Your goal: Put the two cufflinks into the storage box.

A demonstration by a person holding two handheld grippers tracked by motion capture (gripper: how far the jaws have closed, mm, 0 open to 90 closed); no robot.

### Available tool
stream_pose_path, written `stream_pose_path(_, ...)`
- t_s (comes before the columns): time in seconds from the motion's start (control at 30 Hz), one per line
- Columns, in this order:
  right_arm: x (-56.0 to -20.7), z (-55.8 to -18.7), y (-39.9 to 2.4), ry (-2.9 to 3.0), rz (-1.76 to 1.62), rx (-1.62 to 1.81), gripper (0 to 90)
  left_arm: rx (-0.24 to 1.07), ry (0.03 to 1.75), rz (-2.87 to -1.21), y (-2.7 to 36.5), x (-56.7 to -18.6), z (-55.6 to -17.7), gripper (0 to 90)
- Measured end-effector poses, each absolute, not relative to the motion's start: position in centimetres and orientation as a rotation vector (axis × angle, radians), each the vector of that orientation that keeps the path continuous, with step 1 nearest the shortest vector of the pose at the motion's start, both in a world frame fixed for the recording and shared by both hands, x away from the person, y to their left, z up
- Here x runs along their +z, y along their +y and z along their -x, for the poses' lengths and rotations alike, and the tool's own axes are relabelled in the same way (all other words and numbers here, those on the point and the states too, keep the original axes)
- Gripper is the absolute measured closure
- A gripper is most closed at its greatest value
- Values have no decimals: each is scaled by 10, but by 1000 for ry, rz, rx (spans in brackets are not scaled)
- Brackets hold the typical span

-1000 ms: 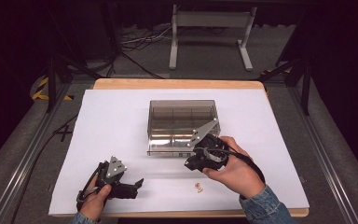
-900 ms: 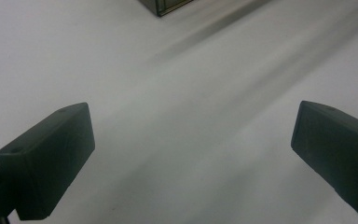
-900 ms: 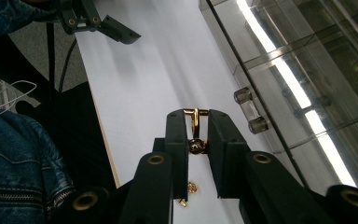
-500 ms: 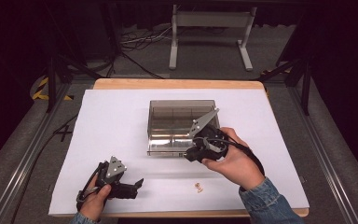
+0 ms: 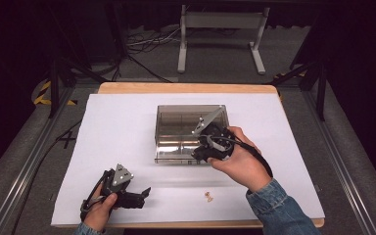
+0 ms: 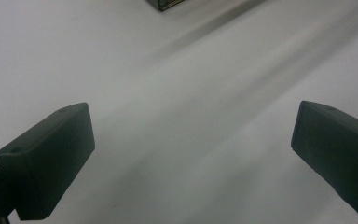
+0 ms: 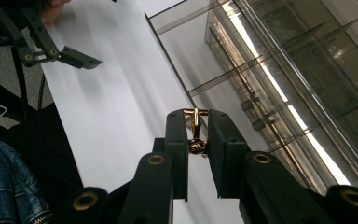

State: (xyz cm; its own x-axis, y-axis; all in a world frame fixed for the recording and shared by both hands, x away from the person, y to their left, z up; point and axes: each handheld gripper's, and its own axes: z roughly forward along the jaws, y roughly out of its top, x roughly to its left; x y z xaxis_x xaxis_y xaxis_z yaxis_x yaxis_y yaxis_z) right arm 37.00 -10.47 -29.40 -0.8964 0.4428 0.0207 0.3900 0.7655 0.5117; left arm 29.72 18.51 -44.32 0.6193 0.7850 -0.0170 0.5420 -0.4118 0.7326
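Observation:
A smoky clear organiser box (image 5: 183, 129) with several compartments stands mid-table on the white sheet (image 5: 117, 132). My right gripper (image 5: 197, 154) hovers at the box's front right corner, shut on a small gold clasp-like piece (image 7: 196, 135) pinched between its jaws (image 7: 196, 116). In the right gripper view the box (image 7: 284, 70) and its pulled-out drawer tray (image 7: 191, 51) lie just beyond the jaws. A second small gold piece (image 5: 208, 196) lies on the sheet near the front edge. My left gripper (image 5: 142, 197) rests low at the front left, open and holding nothing (image 6: 193, 154).
The sheet covers a wooden table (image 5: 186, 88) with metal rails (image 5: 24, 171) along both sides. A corner of the box (image 6: 165, 3) shows at the top of the left gripper view. The left gripper (image 7: 81, 58) appears far off in the right gripper view.
My right gripper has moved away from the person and slightly right, from in front of the box to its front right corner. The left gripper has stayed put.

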Motion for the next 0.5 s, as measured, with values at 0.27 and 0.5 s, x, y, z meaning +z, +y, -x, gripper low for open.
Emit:
stream_pose_path(0.27, -292, -377, -103, 2848, -714, 800, 782, 429, 1037, -2117, 185, -443, -297, 1)
stream_pose_path(0.5, -291, -386, -101, 2840, -748, 776, 782, 426, 1029, -2115, 185, -443, -297, 1)
